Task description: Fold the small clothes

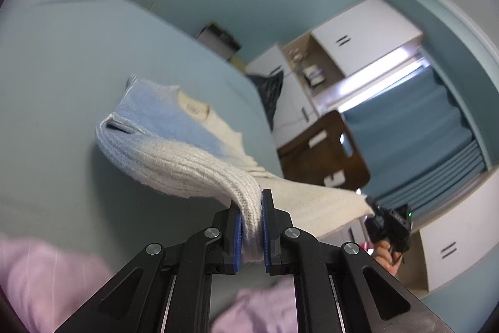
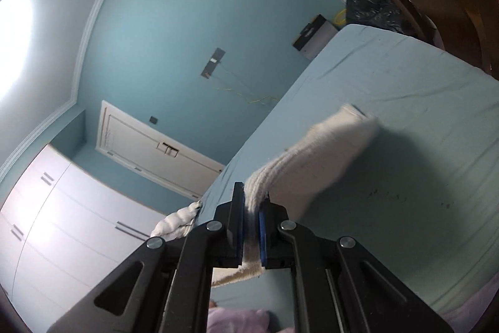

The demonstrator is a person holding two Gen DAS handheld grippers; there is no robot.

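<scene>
Knit sweater [image 1: 174, 145] hangs unfolded above bed [image 1: 62, 83], left gripper [image 1: 252, 227] and right gripper [image 2: 251, 227] each clamping its hem; folding not begun.

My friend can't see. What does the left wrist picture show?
The left gripper pinches a cream and blue knitted sweater above a pale blue bed. The right gripper holds its other end.

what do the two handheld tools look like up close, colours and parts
Both match. The left tool and the right tool are matte black, with angular linkage arms pinned by round silver bolts and triangular cut-outs in the outer arms. Each finger carries a flat blue pad. Seen from the left wrist, the right tool's body shows a small green light.
</scene>
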